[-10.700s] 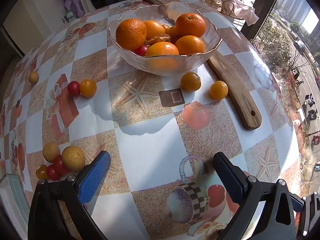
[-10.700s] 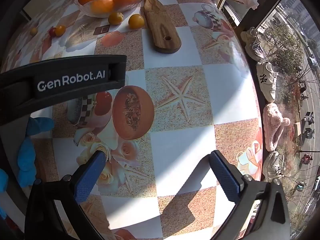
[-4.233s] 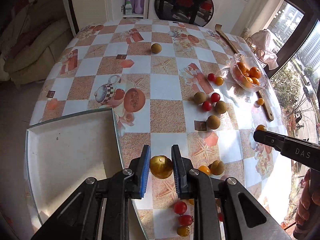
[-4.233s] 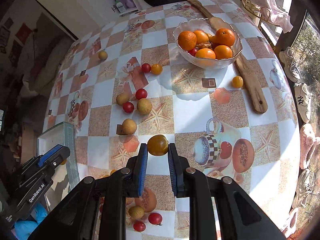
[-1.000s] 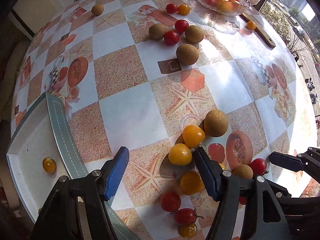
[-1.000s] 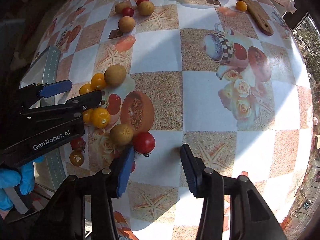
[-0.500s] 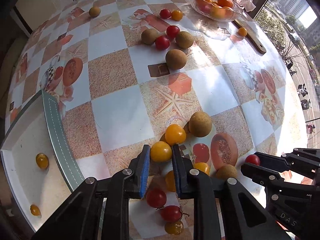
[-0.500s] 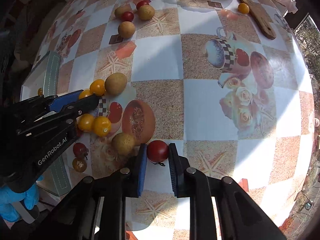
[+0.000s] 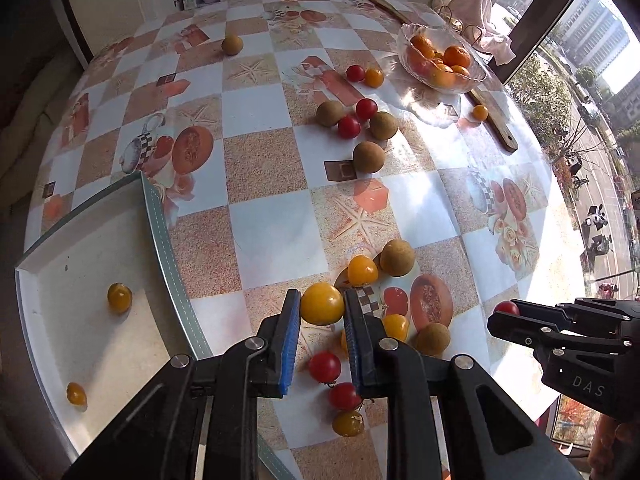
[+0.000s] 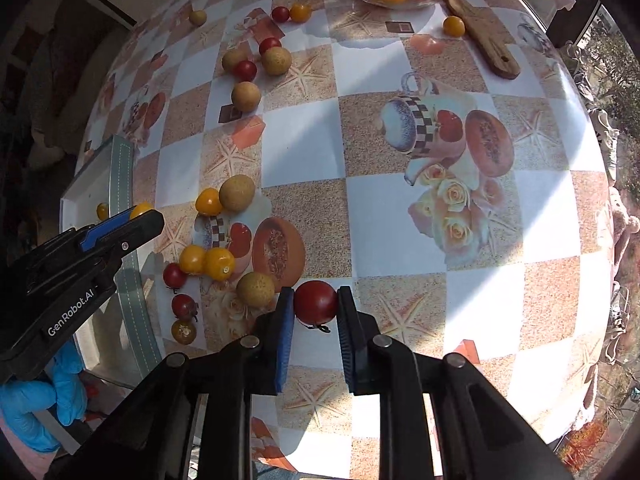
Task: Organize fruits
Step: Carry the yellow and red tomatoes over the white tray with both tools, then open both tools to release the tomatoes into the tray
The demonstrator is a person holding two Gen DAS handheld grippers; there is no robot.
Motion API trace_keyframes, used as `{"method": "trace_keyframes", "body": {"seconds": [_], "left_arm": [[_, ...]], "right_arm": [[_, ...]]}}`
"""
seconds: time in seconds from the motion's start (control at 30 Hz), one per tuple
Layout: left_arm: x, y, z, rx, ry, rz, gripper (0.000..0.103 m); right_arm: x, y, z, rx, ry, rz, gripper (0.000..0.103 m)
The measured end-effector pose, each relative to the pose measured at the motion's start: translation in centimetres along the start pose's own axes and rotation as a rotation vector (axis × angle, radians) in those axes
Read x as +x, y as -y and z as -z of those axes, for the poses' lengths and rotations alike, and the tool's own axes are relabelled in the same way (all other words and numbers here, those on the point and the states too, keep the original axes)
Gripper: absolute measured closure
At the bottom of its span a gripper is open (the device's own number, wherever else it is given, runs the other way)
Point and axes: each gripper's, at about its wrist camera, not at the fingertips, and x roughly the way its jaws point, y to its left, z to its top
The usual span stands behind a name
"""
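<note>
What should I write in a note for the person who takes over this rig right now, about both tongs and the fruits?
Left tongs: shut on a yellow tomato.
Right tongs: shut on a red tomato.
Done: two small yellow tomatoes lie in the white tray at the table's left edge. The glass bowl at the far side holds oranges.
Left: yellow tomatoes, red tomatoes and brown round fruits lie loose on the table, some near the tongs, some in the middle, some near the bowl. Where the red tomato belongs is not shown.
</note>
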Motion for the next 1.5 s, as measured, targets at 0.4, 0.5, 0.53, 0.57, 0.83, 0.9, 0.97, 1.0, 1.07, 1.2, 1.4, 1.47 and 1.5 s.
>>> {"method": "trace_keyframes", "body": {"seconds": [0.4, 0.5, 0.53, 0.57, 0.83, 0.9, 0.97, 1.0, 1.07, 1.2, 1.4, 1.47, 1.5], "left_arm": [[-3.9, -5.3, 2.6, -0.125, 0.060, -0.050, 0.080], [-4.7, -7.2, 3.6, -0.167, 0.068, -0.070, 0.080], [-4.9, -7.9, 4.0, -0.182, 0.070, -0.077, 0.080], [-5.1, -8.5, 4.3, -0.199, 0.072, -0.083, 0.080], [-6.0, -13.5, 7.4, -0.314, 0.073, -0.130, 0.080], [-6.0, -14.5, 8.2, -0.340, 0.069, -0.139, 0.080], [-5.8, -15.4, 9.1, -0.363, 0.062, -0.148, 0.080], [-5.7, -15.8, 9.6, -0.373, 0.057, -0.152, 0.080], [-5.5, -16.4, 10.5, -0.388, 0.047, -0.159, 0.080], [-4.7, -17.4, 12.5, -0.413, 0.019, -0.178, 0.080], [-3.5, -18.5, 14.8, -0.447, -0.021, -0.196, 0.080], [-3.2, -18.7, 15.1, -0.453, -0.026, -0.200, 0.080], [-3.1, -18.7, 15.2, -0.452, -0.028, -0.203, 0.080]], "right_arm": [[-2.2, -3.7, -0.6, -0.082, 0.026, -0.015, 0.080], [-2.3, -5.5, -1.0, -0.119, 0.025, -0.024, 0.080], [-2.3, -6.2, -1.1, -0.133, 0.024, -0.027, 0.080], [-2.2, -6.9, -1.2, -0.148, 0.022, -0.029, 0.080], [-0.9, -13.2, -1.6, -0.268, -0.005, -0.055, 0.080], [-0.5, -14.8, -1.6, -0.296, -0.013, -0.061, 0.080], [0.1, -16.5, -1.5, -0.325, -0.025, -0.070, 0.080], [0.4, -17.3, -1.4, -0.339, -0.031, -0.074, 0.080], [1.0, -18.8, -1.2, -0.367, -0.045, -0.082, 0.080], [2.7, -21.6, -0.7, -0.408, -0.084, -0.101, 0.080], [6.0, -24.3, -0.1, -0.439, -0.154, -0.098, 0.080], [6.9, -25.0, 0.1, -0.463, -0.165, -0.079, 0.080], [7.2, -25.3, 0.2, -0.476, -0.168, -0.069, 0.080]]}}
